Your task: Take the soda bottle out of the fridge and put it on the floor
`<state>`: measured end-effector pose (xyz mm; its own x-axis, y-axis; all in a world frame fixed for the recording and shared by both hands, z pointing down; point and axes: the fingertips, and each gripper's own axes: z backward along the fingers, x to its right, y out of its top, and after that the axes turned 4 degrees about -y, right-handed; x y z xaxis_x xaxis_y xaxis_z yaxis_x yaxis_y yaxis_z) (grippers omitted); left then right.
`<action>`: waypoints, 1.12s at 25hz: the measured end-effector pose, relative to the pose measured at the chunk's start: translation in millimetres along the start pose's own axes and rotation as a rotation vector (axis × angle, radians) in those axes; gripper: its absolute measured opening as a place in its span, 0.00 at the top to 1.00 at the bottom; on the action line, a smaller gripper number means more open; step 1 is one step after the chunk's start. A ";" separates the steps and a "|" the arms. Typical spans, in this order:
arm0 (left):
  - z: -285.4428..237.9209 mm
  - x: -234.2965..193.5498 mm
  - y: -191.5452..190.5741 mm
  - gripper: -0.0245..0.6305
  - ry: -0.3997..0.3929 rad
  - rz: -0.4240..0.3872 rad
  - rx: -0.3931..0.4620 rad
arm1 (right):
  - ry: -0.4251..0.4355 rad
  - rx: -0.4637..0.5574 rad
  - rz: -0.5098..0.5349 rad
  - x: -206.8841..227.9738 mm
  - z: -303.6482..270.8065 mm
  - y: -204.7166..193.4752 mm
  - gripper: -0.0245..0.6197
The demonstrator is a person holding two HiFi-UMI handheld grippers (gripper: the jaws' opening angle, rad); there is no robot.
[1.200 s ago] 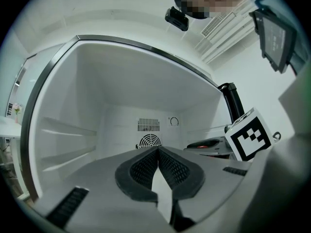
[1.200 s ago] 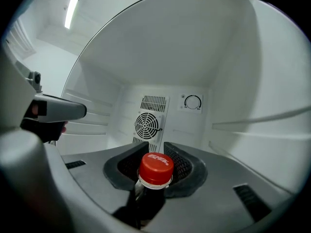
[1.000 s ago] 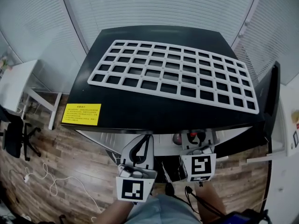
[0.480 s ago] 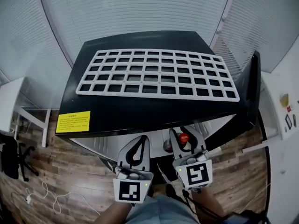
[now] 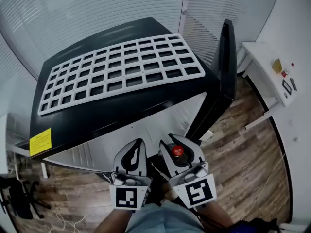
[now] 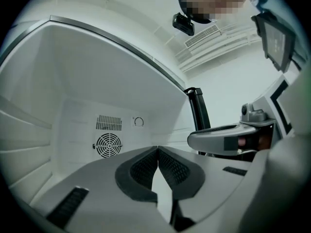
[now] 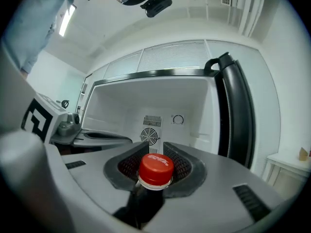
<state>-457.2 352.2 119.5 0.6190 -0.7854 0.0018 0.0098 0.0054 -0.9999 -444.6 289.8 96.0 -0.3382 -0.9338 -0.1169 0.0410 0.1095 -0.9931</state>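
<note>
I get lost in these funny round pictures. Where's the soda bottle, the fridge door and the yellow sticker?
soda bottle (image 7: 155, 169): right gripper view, on its red cap.
fridge door (image 5: 224, 67): head view, on its black top edge.
yellow sticker (image 5: 40, 141): head view, its middle.

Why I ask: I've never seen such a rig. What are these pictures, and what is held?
No robot here: a person holds a two-jaw gripper in each hand. The head view looks down from the person's head; the two gripper views look along each gripper's jaws. The right gripper has its jaws closed on the neck of a dark soda bottle with a red cap, before the open black fridge with a white inside. The left gripper is shut and empty. A white grid lies on the fridge top; the floor is wood.
</note>
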 end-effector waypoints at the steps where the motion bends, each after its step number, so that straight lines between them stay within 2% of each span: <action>1: -1.4 21.0 -2.1 0.94 -0.010 -0.010 0.009 | -0.006 0.004 -0.001 9.6 20.3 -5.8 0.80; 4: 7.5 71.0 -3.0 0.94 -0.062 -0.016 0.030 | -0.050 0.007 0.001 21.6 72.8 -16.3 0.80; 7: 7.6 92.6 9.4 0.94 -0.150 -0.023 0.047 | -0.120 -0.003 -0.001 25.6 92.3 -9.8 0.80; 13: -0.6 188.3 18.3 0.94 -0.311 -0.029 0.035 | -0.266 -0.051 0.017 78.7 170.7 -13.7 0.80; 22: 8.4 358.7 13.2 0.94 -0.627 -0.035 0.020 | -0.588 -0.144 0.028 147.3 332.8 -39.6 0.80; 28: 30.5 458.2 5.7 0.94 -0.823 -0.029 0.006 | -0.805 -0.191 0.015 172.5 438.2 -55.8 0.80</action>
<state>-149.5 11.3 115.0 0.9961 -0.0797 0.0373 0.0372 -0.0025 -0.9993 -93.2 -26.7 131.8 0.4413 -0.8819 -0.1657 -0.1446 0.1123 -0.9831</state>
